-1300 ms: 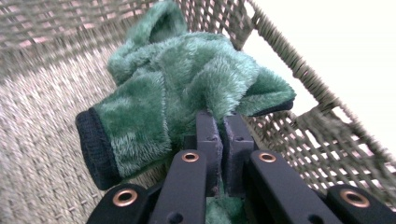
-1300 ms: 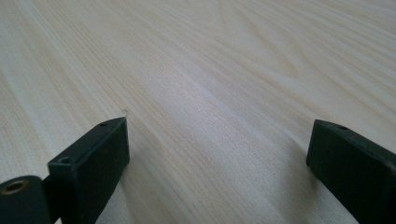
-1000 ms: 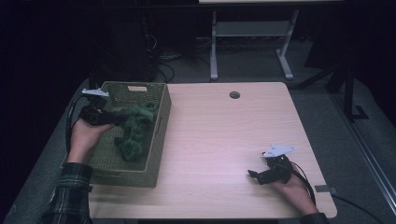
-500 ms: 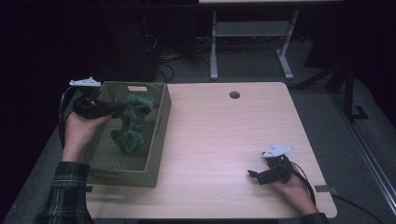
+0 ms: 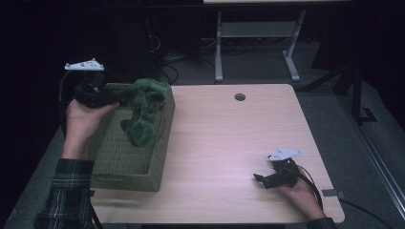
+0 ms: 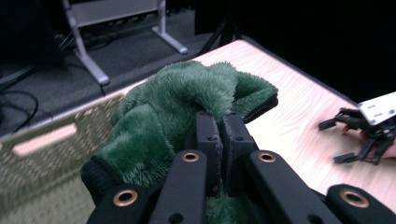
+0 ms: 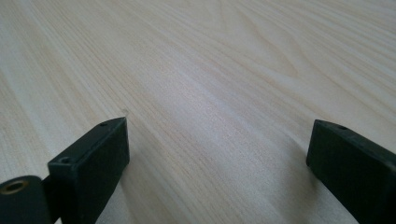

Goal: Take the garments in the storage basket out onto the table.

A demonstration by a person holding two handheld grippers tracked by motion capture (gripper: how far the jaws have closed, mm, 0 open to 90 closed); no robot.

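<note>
A fuzzy green cloth (image 5: 143, 107) hangs from my left gripper (image 5: 125, 95), above the far end of a woven green basket (image 5: 125, 157) at the table's left. The left gripper (image 6: 222, 126) is shut on the fuzzy green cloth (image 6: 187, 102), its jaws pinched together in the pile. The cloth's lower end dangles down inside the basket. My right gripper (image 5: 260, 180) rests low on the table near the front right corner, open, with bare wood (image 7: 210, 93) between its jaws.
The wooden table (image 5: 229, 138) has a round cable hole (image 5: 239, 97) near its far edge. A metal desk frame (image 5: 258, 43) and cables lie on the dark floor behind. The right hand and its gripper (image 6: 369, 130) appear across the table in the left gripper view.
My left gripper has risen and drawn back toward the basket's far left, lifting the green cloth up out of the basket. The right gripper has not moved.
</note>
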